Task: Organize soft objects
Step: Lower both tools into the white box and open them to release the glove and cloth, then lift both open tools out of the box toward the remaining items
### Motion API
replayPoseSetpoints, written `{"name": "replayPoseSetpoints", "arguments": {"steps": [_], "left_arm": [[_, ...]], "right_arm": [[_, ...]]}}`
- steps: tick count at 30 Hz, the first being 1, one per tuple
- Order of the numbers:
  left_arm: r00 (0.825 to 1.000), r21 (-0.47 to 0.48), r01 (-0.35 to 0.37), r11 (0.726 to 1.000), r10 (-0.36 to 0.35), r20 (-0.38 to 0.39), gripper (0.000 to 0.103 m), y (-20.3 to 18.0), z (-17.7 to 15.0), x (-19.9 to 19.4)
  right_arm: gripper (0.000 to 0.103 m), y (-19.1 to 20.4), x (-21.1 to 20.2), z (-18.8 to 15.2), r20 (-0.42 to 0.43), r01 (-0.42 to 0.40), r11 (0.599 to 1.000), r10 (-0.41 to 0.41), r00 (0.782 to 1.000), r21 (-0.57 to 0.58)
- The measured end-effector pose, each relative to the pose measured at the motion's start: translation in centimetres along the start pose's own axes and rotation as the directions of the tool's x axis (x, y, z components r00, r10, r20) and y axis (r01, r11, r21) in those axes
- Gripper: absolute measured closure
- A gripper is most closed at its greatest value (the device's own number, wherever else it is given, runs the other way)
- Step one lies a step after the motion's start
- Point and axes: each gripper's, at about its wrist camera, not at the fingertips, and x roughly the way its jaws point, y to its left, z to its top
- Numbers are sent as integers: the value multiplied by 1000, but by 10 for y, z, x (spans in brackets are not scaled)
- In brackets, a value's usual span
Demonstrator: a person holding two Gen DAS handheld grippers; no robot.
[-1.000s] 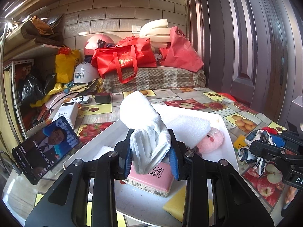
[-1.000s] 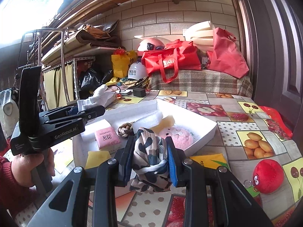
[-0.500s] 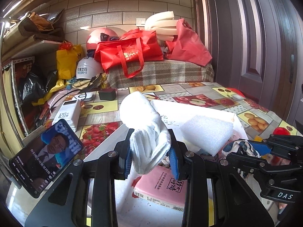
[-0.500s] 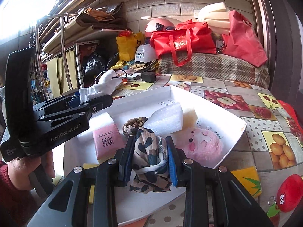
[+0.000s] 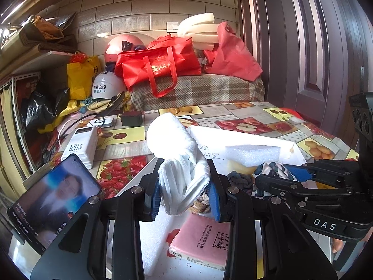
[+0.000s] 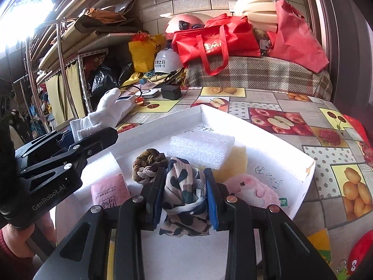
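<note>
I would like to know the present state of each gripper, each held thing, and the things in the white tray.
left gripper: jaws shut on white glove
white glove: held above tray
right gripper: jaws shut on patterned cloth
patterned cloth: held, bunched, over tray
white tray: open, partly filled
foam block: lying in tray
pink tissue pack: lying flat in tray
phone: screen on

White glove (image 5: 179, 163) and patterned scarf (image 6: 186, 191) held above white tray (image 6: 300, 163).
</note>
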Motion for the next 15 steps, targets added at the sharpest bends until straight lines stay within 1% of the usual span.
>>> {"name": "replayPoseSetpoints", "arguments": {"steps": [2,3,4,5,6,7,8,9,10,12,15], "left_arm": [[1000,-1,-10,1000,10,-2,64,0,0,0],[1000,-4,-19,1000,19,-2,51,1,0,1],[1000,-8,-27,1000,27,0,25,2,0,1],[999,-12,-33,999,33,0,13,2,0,1],[998,-27,-54,998,54,6,2,5,0,0],[998,-44,-60,997,60,9,0,8,0,-1],[998,-58,-55,997,56,13,0,11,0,-1],[998,-69,-61,996,62,16,0,13,0,-2],[997,-70,-71,995,72,16,0,13,0,-2],[996,-51,-90,995,91,19,0,9,0,-2],[994,-50,-107,993,109,31,0,9,-1,-5]], "right_arm": [[70,-1,-1,0,4,6,1000,-6,1000,0],[69,-1,-2,1,10,18,1000,-18,1000,0],[66,-1,-3,1,16,28,1000,-28,999,1],[60,0,-4,1,22,35,999,-35,999,1],[52,-1,-6,1,30,62,998,-62,998,10],[41,-4,-7,1,38,76,997,-77,996,27],[35,-8,-7,1,41,83,995,-85,996,46],[22,-13,-8,1,41,86,994,-89,995,69],[16,-16,-8,1,42,80,993,-84,996,88],[16,-17,-9,1,50,79,992,-84,995,95],[16,-12,-12,1,68,97,992,-102,992,79]]}}
